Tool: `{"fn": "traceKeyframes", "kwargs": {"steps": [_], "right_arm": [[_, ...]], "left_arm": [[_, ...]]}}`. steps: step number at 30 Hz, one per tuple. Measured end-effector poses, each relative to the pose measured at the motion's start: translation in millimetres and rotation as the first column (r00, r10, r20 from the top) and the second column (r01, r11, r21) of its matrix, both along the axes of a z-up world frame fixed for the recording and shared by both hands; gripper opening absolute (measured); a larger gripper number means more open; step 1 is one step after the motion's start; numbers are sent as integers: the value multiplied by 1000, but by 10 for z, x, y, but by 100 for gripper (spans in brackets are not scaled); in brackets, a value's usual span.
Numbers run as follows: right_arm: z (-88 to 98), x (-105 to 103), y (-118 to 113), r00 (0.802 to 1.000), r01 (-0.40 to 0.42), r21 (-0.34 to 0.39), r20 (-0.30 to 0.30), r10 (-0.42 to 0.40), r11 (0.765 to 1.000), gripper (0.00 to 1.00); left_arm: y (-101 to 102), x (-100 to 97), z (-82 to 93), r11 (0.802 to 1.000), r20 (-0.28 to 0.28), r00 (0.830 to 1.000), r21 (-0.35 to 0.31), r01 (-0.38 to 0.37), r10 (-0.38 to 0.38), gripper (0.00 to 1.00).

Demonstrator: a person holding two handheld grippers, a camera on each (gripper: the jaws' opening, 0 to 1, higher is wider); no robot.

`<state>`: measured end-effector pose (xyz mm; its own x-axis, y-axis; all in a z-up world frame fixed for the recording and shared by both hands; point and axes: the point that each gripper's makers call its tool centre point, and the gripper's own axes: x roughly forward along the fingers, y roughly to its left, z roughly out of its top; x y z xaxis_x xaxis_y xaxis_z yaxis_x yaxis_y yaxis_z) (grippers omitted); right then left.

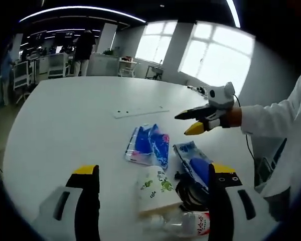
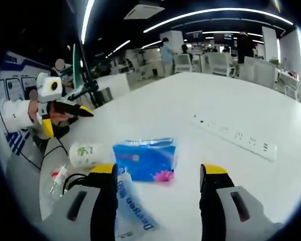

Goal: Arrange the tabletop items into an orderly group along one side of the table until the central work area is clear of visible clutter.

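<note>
Both grippers' fingers apart, empty; right gripper (image 2: pixel 158 201) should straddle the blue pack (image 2: pixel 145 159), clamping squarely before sliding tabletop-edgeward.

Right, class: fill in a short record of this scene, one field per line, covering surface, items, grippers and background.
Surface: white table
Items: blue tissue pack, second blue packet, white paper cup with green print on its side, clear plastic bottle, black cable
Grouping: clustered near one table edge
Left gripper: open, empty
Right gripper: open, empty
Fixture: power strip
Background: office desks, windows
</note>
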<state>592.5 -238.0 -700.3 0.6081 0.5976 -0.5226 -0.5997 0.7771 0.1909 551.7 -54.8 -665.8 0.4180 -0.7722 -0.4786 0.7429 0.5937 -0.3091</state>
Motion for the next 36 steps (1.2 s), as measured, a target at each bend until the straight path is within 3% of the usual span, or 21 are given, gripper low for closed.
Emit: {"fn": "traceKeyframes", "kwargs": {"steps": [14, 26, 30, 36], "right_arm": [[-276, 340, 73, 1000, 19, -5, -4, -19, 1000, 47], [-491, 360, 137, 999, -9, -59, -39, 7, 998, 21], [-522, 359, 112, 999, 4, -77, -46, -7, 997, 2], [-491, 369, 121, 999, 26, -67, -34, -29, 997, 0]], "left_arm": [[-5, 82, -108, 1000, -9, 1000, -10, -13, 13, 92], [11, 100, -192, 1000, -19, 1000, -10, -22, 22, 91], [6, 98, -211, 1000, -23, 999, -11, -26, 26, 91], [-51, 87, -214, 1000, -28, 999, -16, -22, 22, 91]]}}
